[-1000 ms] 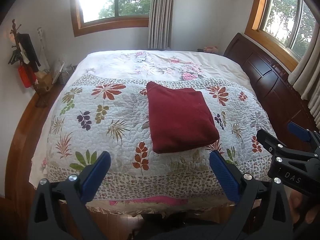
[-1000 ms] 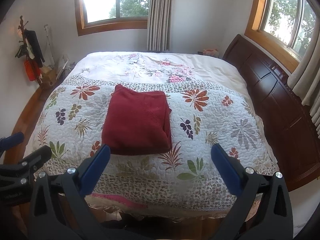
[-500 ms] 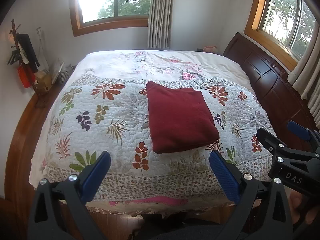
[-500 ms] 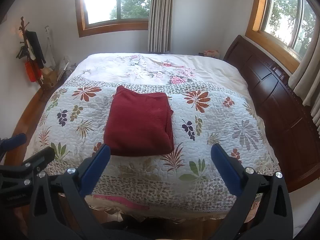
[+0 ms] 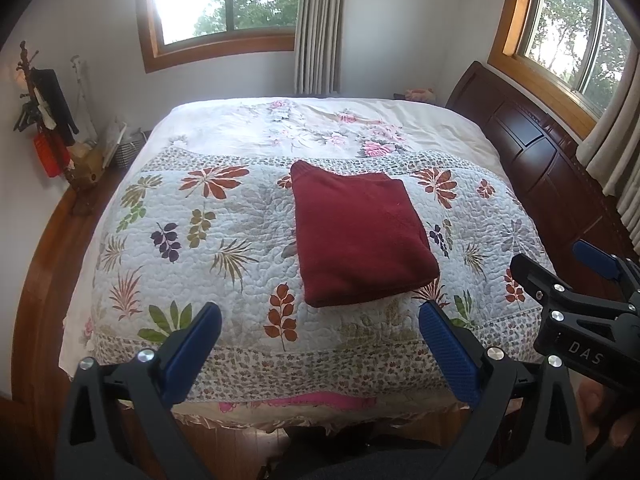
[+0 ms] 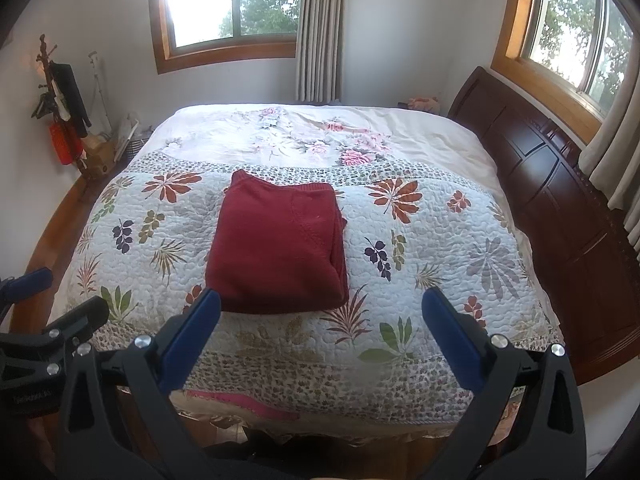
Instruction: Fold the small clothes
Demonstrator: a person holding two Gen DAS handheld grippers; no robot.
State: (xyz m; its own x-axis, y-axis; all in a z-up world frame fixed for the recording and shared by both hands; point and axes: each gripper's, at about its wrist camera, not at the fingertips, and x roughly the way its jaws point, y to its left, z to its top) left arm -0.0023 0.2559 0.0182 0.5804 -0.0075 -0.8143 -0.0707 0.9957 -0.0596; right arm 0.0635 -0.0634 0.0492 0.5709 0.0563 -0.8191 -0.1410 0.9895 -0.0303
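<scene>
So the dark red knit garment (image 5: pixel 360 240) is sitting on the bed (image 5: pixel 132 344) as a neat thick rectangle, roughly in the middle of the floral quilted bedspread (image 5: pixel 224 232) and a bit toward the near edge. Its far edge almost reaches where the quilt ends and the cream flowered sheet (image 5: pixel 248 128) begins.

Both tools hang back off the near edge of the bed, touching nothing. The left hand-held gripper (image 5: pixel 318 340) has its blue pads spread wide with nothing between them, and the right hand-held gripper (image 6: pixel 320 328) is the same, wide apart and empty.

My read is that the folding on this piece is basically finished. It's stacked in several layers, with the layered edges showing along its right side in the right wrist view. If anything's left, I'd guess it's a last tidy-up or moving the bundle aside. That would call for coming in low at the near corners and pinching all the layers together so the stack doesn't slide open.

Texture-wise the garment looks like a soft fleecy knit with a visible seam line running diagonally across the top, plus a ribbed band at the far left corner. The quilt is puffy and stitched, so it probably grips the fabric a little. The dark wooden headboard (image 6: pixel 560 200) runs along the right edge of the bed.
</scene>
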